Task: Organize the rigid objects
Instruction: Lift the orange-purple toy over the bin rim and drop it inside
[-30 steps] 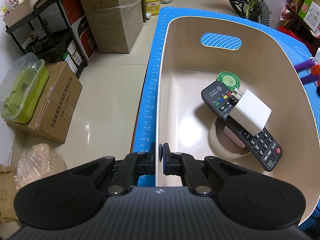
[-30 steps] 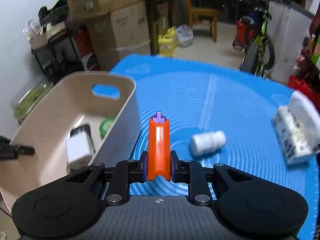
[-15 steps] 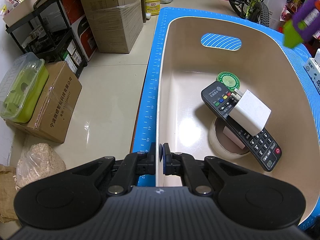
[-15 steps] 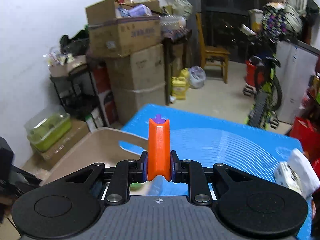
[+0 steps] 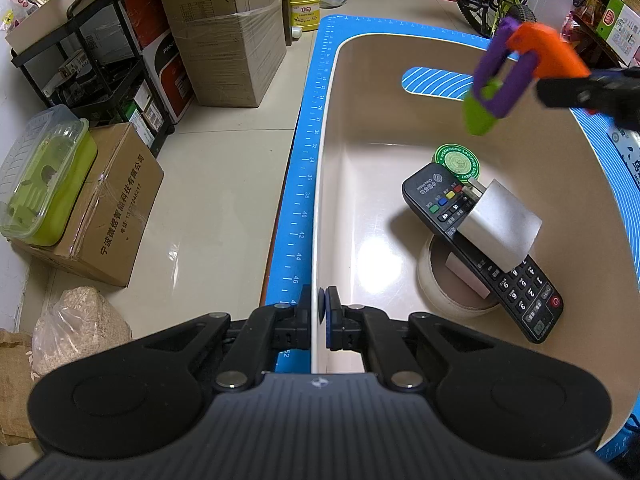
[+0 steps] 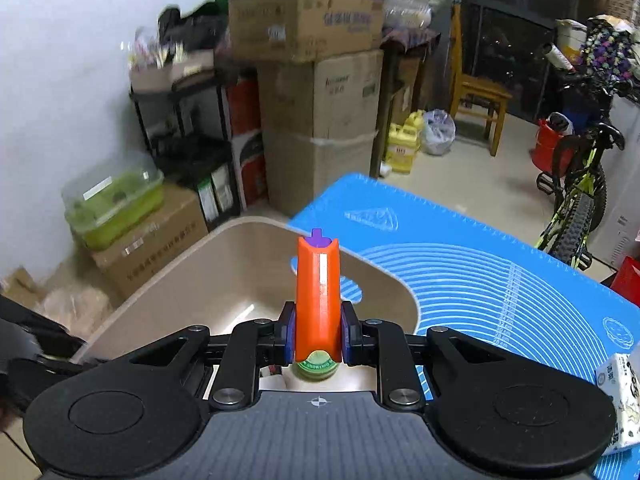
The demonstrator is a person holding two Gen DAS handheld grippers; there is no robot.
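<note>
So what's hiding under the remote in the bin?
The remote lies across a tape roll with a pale block inside its ring. A white charger sits on top. The remote covers part of the roll and block.

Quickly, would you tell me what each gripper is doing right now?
Left gripper: shut on the beige plastic bin's rim.
Right gripper: shut on the orange-purple-green toy.

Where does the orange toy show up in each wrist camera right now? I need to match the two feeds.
Left wrist: the orange toy sits at the upper right, held above the bin's far end, purple and green parts pointing down-left.
Right wrist: the toy is at centre, clamped between the right gripper fingers.
Shared landmark: the beige bin with its handle cutout.
</note>
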